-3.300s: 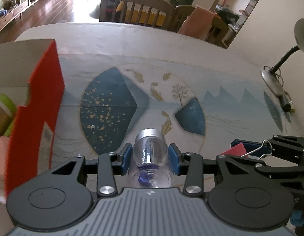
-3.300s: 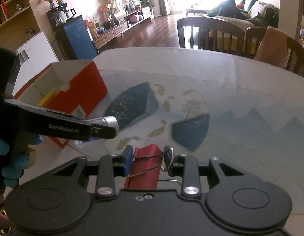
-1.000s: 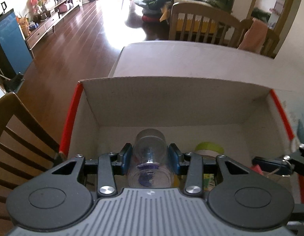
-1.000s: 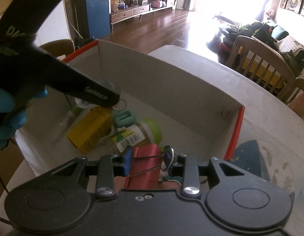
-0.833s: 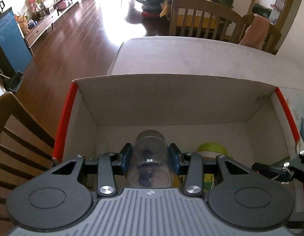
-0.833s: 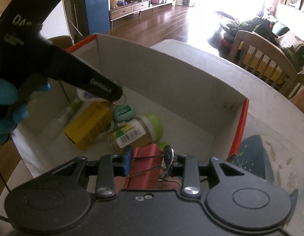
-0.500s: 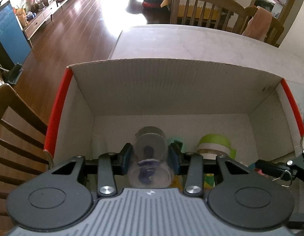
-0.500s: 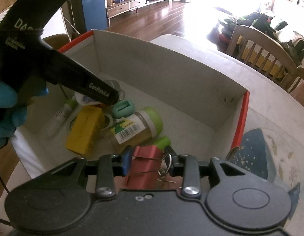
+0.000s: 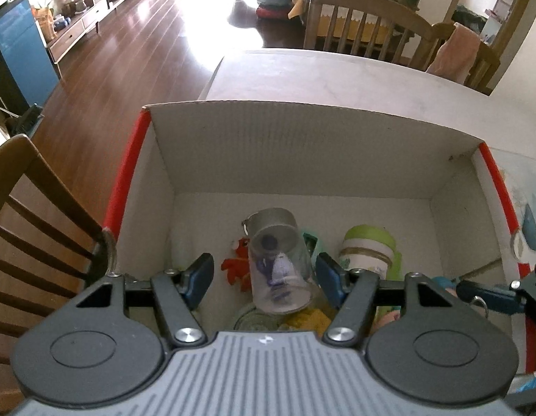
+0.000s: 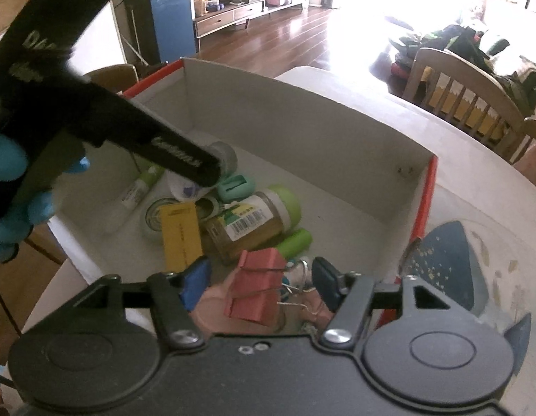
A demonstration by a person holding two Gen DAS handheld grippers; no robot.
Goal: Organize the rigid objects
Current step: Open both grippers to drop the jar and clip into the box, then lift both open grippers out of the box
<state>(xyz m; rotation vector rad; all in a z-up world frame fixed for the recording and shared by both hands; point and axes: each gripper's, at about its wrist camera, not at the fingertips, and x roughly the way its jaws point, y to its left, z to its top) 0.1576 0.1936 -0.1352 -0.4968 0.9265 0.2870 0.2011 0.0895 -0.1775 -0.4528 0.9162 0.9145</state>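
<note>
A white cardboard box with red edges (image 9: 302, 109) fills both views. My left gripper (image 9: 266, 279) hangs over it, its jaws opening. Between them a clear bottle with a silver cap (image 9: 278, 263) tips cap-down, clear of both pads. My right gripper (image 10: 261, 286) is also over the box (image 10: 302, 118) with its jaws opening. A pink-red binder clip (image 10: 255, 287) sits loose between its pads. One of the left gripper's fingers (image 10: 184, 163) reaches in from the left, with the bottle's cap (image 10: 226, 157) at its tip.
Inside the box lie a green-lidded jar (image 10: 254, 222), a yellow packet (image 10: 181, 234), a green tube (image 10: 295, 242), a teal piece (image 10: 235, 187) and a white tube (image 10: 136, 197). A wooden chair (image 9: 42, 208) stands left of the box. A painted mat (image 10: 451, 267) covers the table on the right.
Both pairs of jaws have spread apart. The clear bottle has slipped from the left pads and tilted down into the box. The binder clip has come free of the right pads.
</note>
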